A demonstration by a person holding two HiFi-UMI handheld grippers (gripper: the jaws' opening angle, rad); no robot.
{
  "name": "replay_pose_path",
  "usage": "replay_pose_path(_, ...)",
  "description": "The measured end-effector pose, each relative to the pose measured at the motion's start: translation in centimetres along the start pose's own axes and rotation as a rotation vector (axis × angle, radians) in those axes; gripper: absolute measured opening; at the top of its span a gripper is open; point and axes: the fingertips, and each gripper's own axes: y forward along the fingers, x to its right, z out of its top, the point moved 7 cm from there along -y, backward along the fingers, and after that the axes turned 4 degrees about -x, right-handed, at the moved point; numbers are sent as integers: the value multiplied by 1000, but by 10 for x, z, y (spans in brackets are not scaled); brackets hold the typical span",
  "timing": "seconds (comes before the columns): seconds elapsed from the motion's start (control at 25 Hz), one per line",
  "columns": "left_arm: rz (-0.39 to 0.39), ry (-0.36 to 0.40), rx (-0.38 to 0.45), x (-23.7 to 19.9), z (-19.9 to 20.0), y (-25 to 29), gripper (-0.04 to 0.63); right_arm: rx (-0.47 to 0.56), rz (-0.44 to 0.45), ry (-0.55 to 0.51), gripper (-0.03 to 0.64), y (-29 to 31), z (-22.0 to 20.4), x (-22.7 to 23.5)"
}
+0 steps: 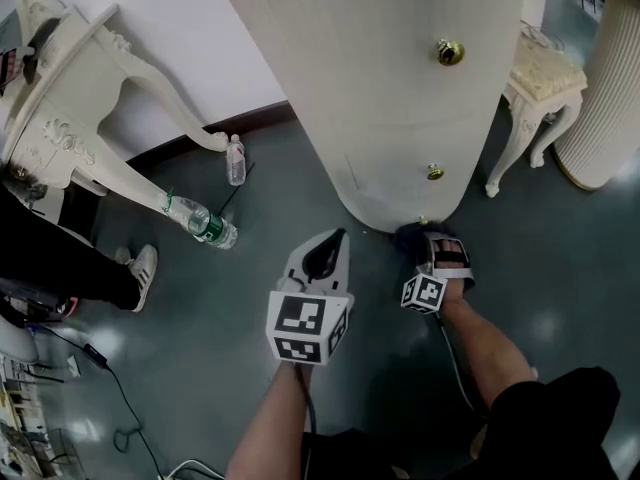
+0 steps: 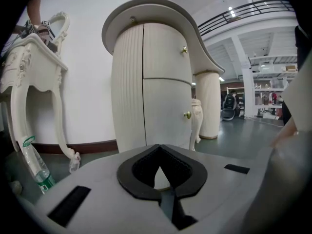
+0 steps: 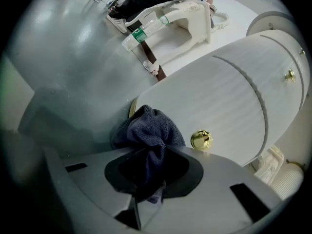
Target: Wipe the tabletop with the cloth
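A dark blue cloth [image 3: 146,130] is bunched between the jaws of my right gripper [image 3: 148,155], which is shut on it. In the head view the cloth [image 1: 410,236] is at the foot of a cream ribbed cabinet [image 1: 380,88], low near the floor, with the right gripper [image 1: 443,253] just behind it. In the right gripper view, a gold knob [image 3: 201,139] on the cabinet door lies just beside the cloth. My left gripper [image 1: 335,240] hangs to the left of the right one, its jaws shut with nothing between them. In the left gripper view the left gripper [image 2: 158,150] faces the cabinet [image 2: 151,91] and its overhanging top [image 2: 146,9].
Two plastic water bottles [image 1: 205,223] [image 1: 236,160] stand on the grey floor by the leg of a white carved table [image 1: 70,88]. A cushioned stool [image 1: 540,83] is right of the cabinet. A person's shoe [image 1: 143,268] and cables [image 1: 105,368] are at the left.
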Motion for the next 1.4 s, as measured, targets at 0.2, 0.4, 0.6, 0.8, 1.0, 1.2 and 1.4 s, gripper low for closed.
replay_pose_path(0.2,-14,12,-16,8,-1,11,6,-26,24,56,54,-2,-13,12)
replay_pose_path(0.4,-38,33,-18,17,1,23,6,-54,25,72,54,-2,-29,26)
replay_pose_path(0.6,-62,31,-7,27,6,37,6,-76,8,100,55,-4,-41,46)
replay_pose_path(0.8,-87,60,-11,38,6,47,6,-74,53,280,54,-12,-39,62)
replay_pose_path(1.0,-85,51,-13,36,7,45,6,-86,97,398,54,-20,-37,77)
replay_pose_path(1.2,-75,24,10,33,11,43,6,-74,79,425,54,-29,-34,93)
replay_pose_path(1.4,-87,35,14,39,13,46,6,-19,7,432,54,-43,-31,115)
